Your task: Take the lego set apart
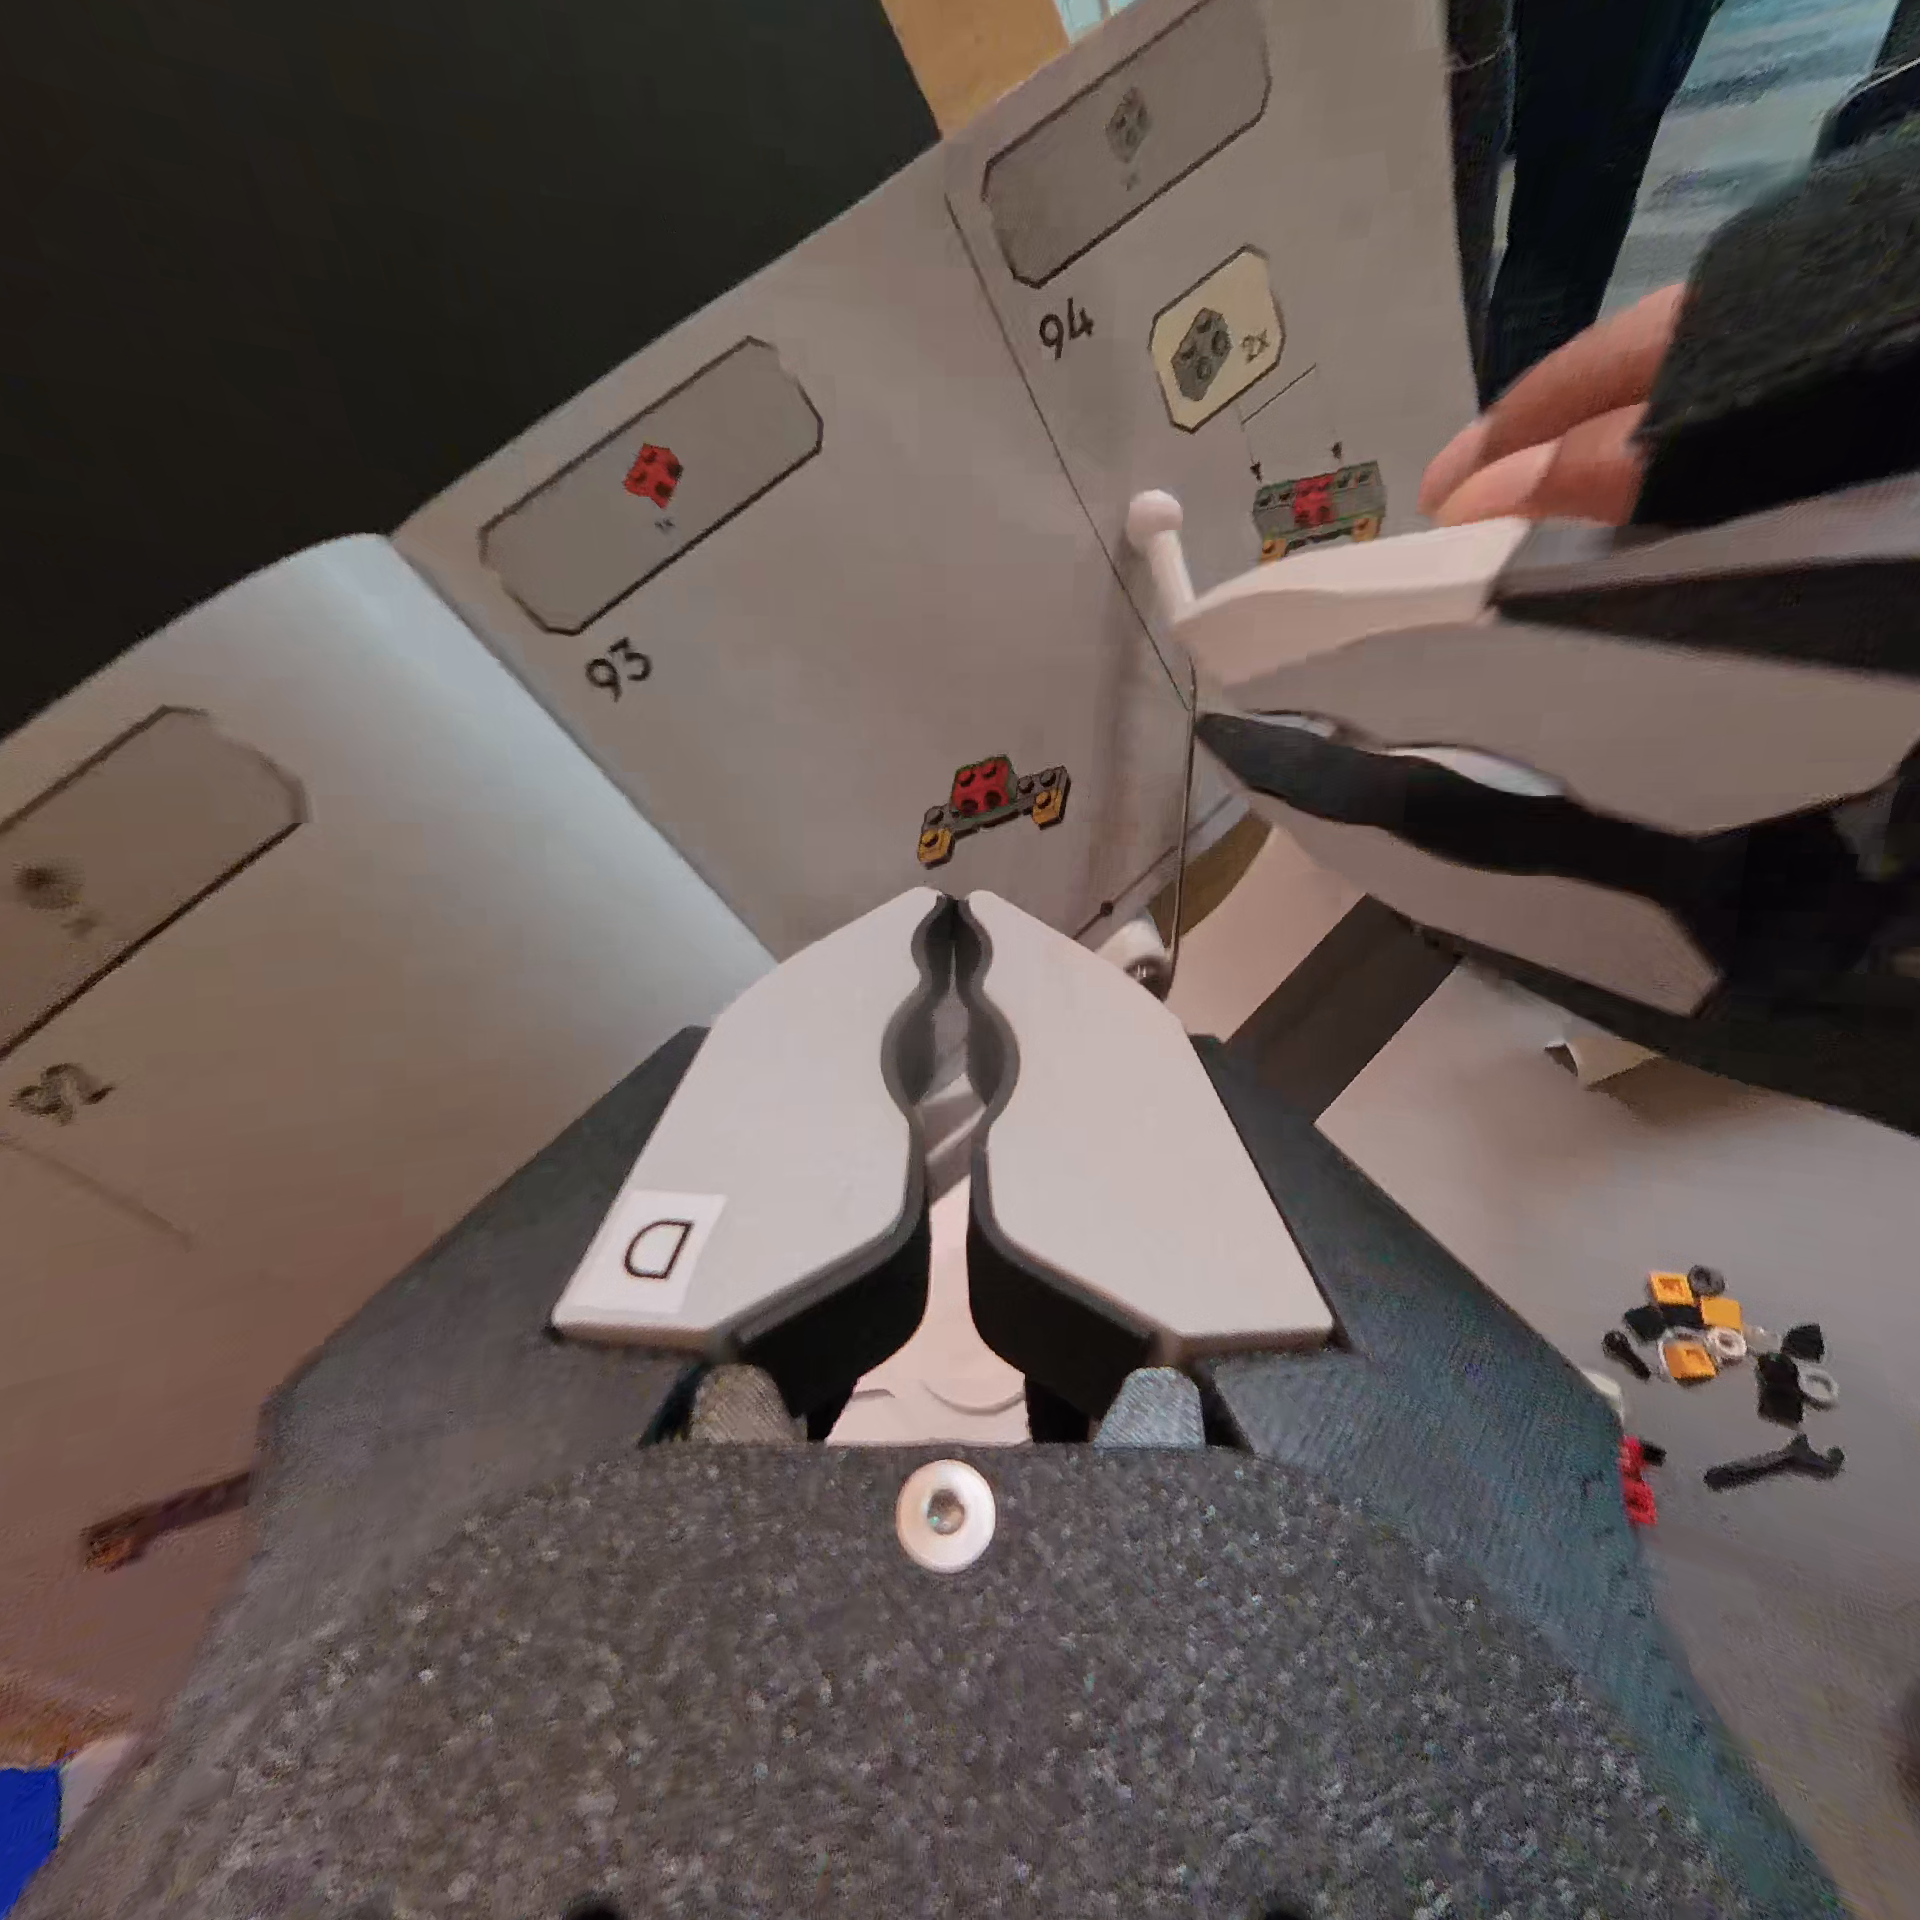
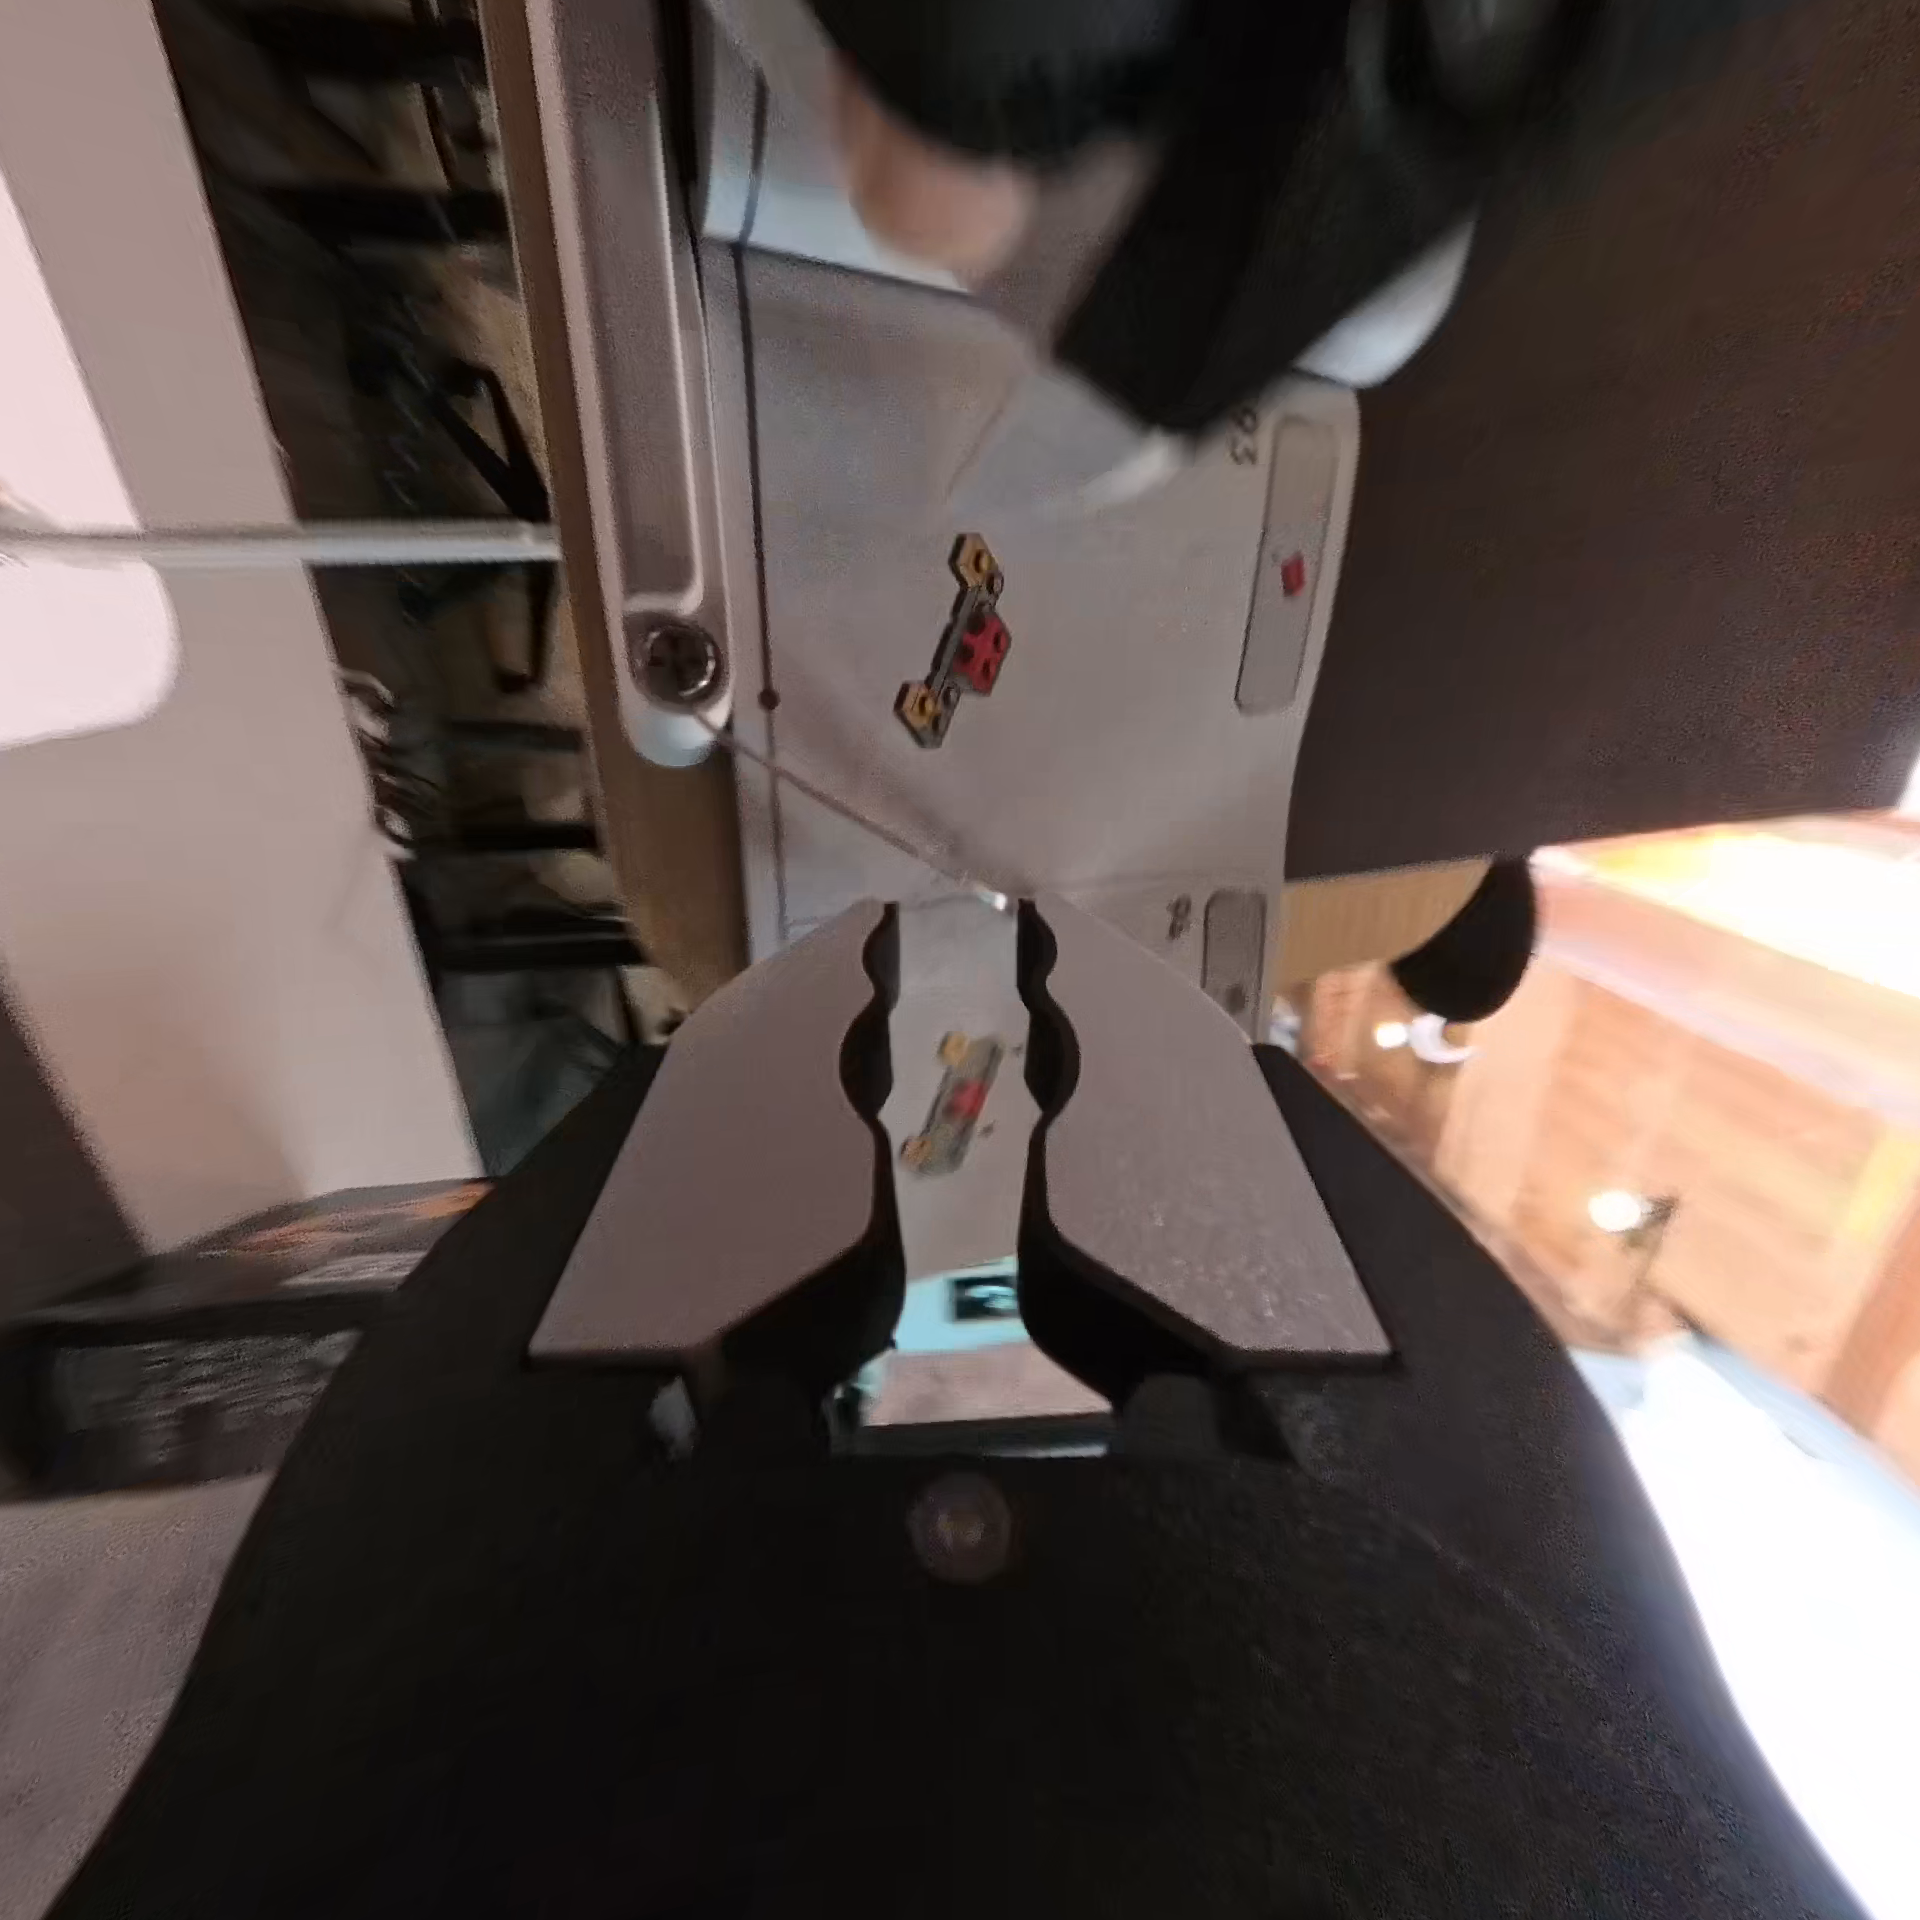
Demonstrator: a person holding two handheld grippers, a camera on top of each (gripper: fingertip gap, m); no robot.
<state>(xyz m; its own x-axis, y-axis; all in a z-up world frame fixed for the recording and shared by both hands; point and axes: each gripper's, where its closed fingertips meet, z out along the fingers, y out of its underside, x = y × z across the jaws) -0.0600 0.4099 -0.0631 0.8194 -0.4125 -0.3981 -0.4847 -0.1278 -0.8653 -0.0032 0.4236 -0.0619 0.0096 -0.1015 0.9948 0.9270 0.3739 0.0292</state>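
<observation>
An open instruction booklet [image 1: 831, 644] stands propped up, showing drawings of a red, grey and yellow lego piece. My left gripper [image 1: 951, 909] is shut and empty, its tips just below the booklet's lower edge. My right gripper [image 2: 951, 914] is open, turned on its side, with a booklet page [image 2: 951, 1039] showing between its fingers. In the left wrist view the right gripper [image 1: 1190, 670] comes in from the right, held by a hand [image 1: 1538, 457], its fingers on either side of the page's edge. Loose small lego parts [image 1: 1714, 1340], black, yellow and grey, lie on the table at the right.
A white booklet stand with a peg [image 1: 1153, 514] and a screw [image 2: 681, 660] holds the pages. A black wrench-shaped part [image 1: 1777, 1465] and a red part [image 1: 1636, 1475] lie near the loose pile. A dark box [image 2: 208, 1340] lies at the left. Tip to tip, the grippers are about 6 centimetres apart.
</observation>
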